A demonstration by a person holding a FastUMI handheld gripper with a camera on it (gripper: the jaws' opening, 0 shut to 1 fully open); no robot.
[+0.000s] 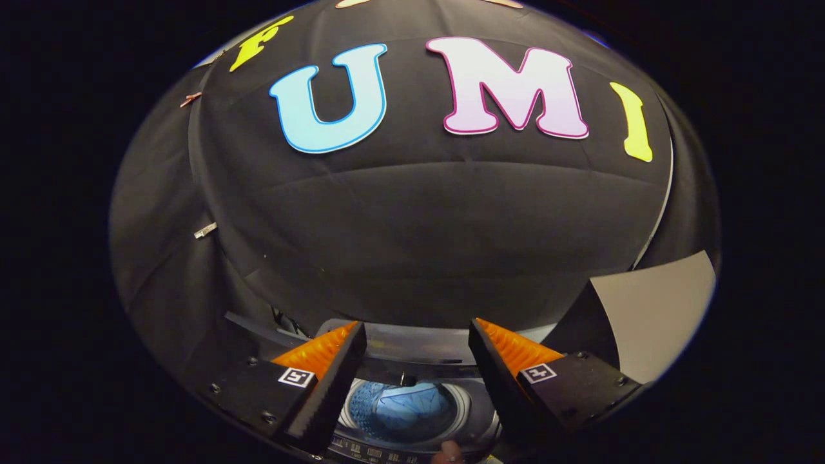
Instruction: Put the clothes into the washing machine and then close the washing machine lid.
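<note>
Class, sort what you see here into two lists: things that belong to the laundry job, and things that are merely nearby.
Belong to the job:
- washing machine, drum open, between the fingers
- blue clothes inside the drum
- lid, raised behind the drum
- gripper, fingers apart, holding nothing

Merely nearby:
- grey board, beyond the right-hand finger
- clips on the black cloth wall

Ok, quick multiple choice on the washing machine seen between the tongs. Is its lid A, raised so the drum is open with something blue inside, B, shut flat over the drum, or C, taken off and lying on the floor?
A: between the open, empty tongs, the washing machine has its lid raised behind the drum, whose round mouth is uncovered and shows blue clothes lying inside.
</note>
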